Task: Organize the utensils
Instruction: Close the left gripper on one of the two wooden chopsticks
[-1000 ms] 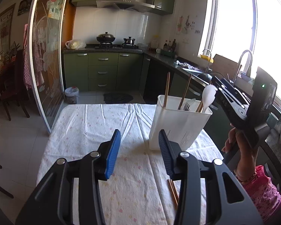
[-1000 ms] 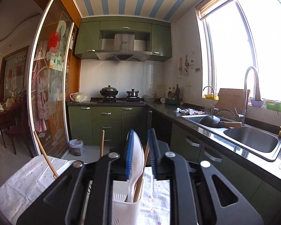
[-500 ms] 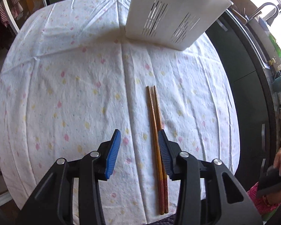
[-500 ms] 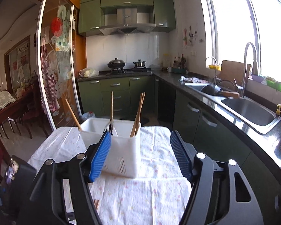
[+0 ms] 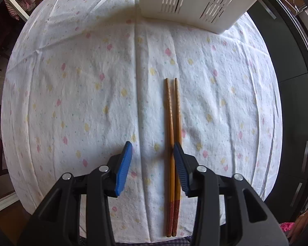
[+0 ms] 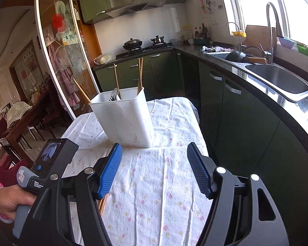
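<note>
chopsticks (image 5: 171,123): glossy wood; holder (image 6: 125,119): smooth white plastic; tablecloth (image 5: 82,86): matt, creased cloth

Bright daylight pours through the window (image 6: 277,6), which is blown out to white glare. Soft shadows fall across the tablecloth (image 5: 82,82). Both views are sharp, with fisheye bending and dark corners.

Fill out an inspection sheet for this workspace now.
Surface: table under a white flowered cloth, creased.
Job's things: two chopsticks lying side by side on the cloth; white slotted holder upright, chopsticks and other utensils standing inside.
Clutter: nothing seen.
Grippers: left gripper open over the chopsticks, one chopstick between its fingers; right gripper open, empty.
Cables: nothing seen.
Surroundings: sink and stove on the counters.
</note>
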`<state>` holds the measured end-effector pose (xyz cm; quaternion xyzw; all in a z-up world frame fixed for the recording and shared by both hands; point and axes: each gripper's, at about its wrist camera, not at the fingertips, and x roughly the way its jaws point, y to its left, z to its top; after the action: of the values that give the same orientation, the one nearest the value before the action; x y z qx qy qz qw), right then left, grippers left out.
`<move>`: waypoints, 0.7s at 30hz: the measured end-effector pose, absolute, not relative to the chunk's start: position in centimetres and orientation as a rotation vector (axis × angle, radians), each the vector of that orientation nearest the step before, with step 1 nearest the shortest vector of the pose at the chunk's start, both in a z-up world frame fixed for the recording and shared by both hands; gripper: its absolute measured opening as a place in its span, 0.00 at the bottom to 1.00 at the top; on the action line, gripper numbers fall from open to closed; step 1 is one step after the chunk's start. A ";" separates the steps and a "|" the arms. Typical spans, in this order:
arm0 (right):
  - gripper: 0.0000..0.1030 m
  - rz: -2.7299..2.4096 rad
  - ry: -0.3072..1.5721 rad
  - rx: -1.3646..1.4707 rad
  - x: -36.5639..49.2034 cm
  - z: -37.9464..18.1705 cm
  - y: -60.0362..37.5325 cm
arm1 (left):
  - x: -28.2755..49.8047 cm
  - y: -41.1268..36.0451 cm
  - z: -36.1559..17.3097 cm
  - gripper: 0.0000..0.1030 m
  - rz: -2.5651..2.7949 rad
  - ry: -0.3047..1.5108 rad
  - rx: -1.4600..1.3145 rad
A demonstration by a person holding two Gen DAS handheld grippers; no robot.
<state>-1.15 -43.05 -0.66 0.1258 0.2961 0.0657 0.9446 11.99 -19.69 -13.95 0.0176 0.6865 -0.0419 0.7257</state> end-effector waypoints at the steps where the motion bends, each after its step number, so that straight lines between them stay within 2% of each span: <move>1: 0.65 0.138 0.605 0.260 -1.3 -0.6 -43.2 | 12.1 -19.9 -14.1 0.38 -0.086 1.518 0.046; 8: 0.66 0.160 0.622 0.273 -1.7 0.0 -43.7 | 12.2 -20.0 -14.6 0.37 -0.053 1.527 0.089; 10: 0.68 0.168 0.628 0.273 -1.6 0.1 -43.6 | 12.1 -20.4 -14.7 0.24 -0.055 1.529 0.094; 11: 0.70 0.173 0.635 0.271 -1.6 0.1 -43.4 | 12.2 -20.8 -14.8 0.14 -0.064 1.537 0.096; 12: 0.72 0.183 0.646 0.266 -1.5 0.0 -43.2 | 12.2 -20.8 -14.7 0.09 -0.063 1.544 0.096; 16: 0.85 0.264 0.744 0.258 -0.4 -1.0 -41.4 | 12.4 -20.1 -14.6 0.08 -0.077 1.557 0.064; 21: 0.85 0.378 0.962 0.265 2.5 -4.3 -37.9 | 12.7 -17.5 -14.2 0.07 -0.095 1.548 0.014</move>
<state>2.49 -37.89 -4.33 0.1265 0.4585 0.1801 0.8610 12.71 -17.50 -14.23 0.0062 0.6988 -0.0429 0.7140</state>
